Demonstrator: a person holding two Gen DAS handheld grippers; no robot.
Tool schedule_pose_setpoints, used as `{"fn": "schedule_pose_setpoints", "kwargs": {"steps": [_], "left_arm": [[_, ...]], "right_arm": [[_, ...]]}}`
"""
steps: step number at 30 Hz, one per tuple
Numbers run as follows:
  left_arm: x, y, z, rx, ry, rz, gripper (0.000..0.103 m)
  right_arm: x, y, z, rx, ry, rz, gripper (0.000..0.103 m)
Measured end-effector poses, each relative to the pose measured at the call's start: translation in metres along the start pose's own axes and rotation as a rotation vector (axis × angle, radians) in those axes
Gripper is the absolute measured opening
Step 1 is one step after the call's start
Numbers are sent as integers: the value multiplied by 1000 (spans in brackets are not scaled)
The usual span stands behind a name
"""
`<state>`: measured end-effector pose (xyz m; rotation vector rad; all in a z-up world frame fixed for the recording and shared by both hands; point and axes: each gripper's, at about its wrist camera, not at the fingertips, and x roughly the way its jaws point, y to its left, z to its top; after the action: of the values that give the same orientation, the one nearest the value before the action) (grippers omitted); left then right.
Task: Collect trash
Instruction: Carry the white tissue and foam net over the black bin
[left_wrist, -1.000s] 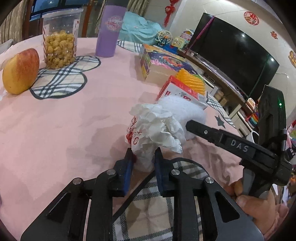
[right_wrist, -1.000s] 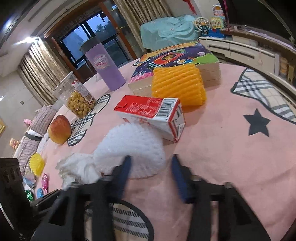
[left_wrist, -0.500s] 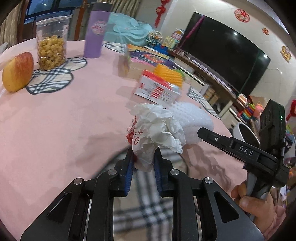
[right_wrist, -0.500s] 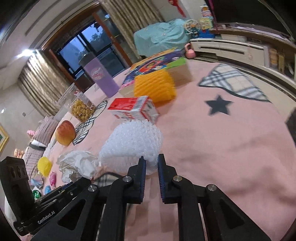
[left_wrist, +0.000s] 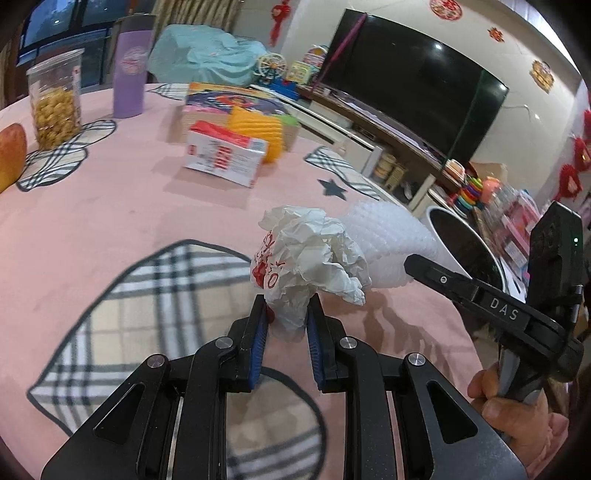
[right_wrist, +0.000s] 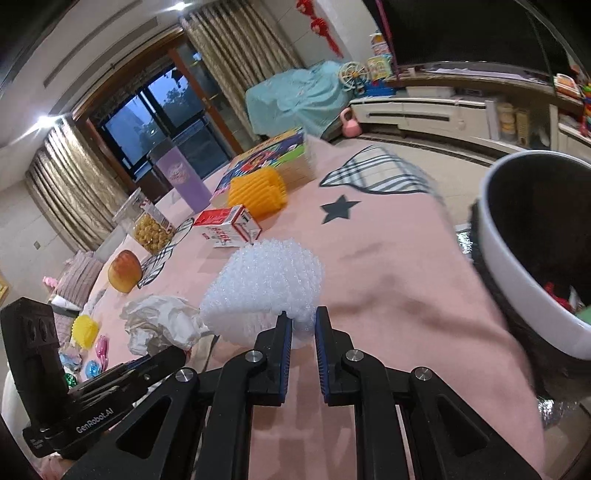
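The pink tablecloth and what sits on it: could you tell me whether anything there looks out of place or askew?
The red-and-white carton lies tipped on its side rather than upright, beside the orange foam sleeve. Nothing looks spilled on the tablecloth.

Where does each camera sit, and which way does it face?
Left wrist: on the left claw, facing the television; shows crumpled paper, the right hand.
Right wrist: on the right claw, facing the windows; shows foam netting, the left claw.
Shared: paper, netting, white bin, red carton.

"DAS" on right hand-held gripper (left_wrist: 410, 264); seemingly "GenRobot.AI" on left hand-held gripper (right_wrist: 177, 356).
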<state>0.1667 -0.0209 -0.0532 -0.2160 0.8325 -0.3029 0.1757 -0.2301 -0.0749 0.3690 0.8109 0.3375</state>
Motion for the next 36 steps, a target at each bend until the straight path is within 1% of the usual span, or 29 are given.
{"fn": "schedule_pose_setpoints", "kwargs": {"steps": [8, 19, 30, 36], "left_arm": [[2, -32, -3, 60, 7, -29, 19], [8, -68, -6, 118, 28, -68, 19], [21, -105, -1, 176, 45, -107, 19], [27, -125, 4, 209, 48, -127, 19]], "right_arm": [[-29, -22, -5, 36, -49, -27, 12], [-64, -53, -9, 88, -107, -74, 12], [-95, -84, -6, 140, -167, -121, 12], [-106, -101, -6, 170, -183, -147, 12]]}}
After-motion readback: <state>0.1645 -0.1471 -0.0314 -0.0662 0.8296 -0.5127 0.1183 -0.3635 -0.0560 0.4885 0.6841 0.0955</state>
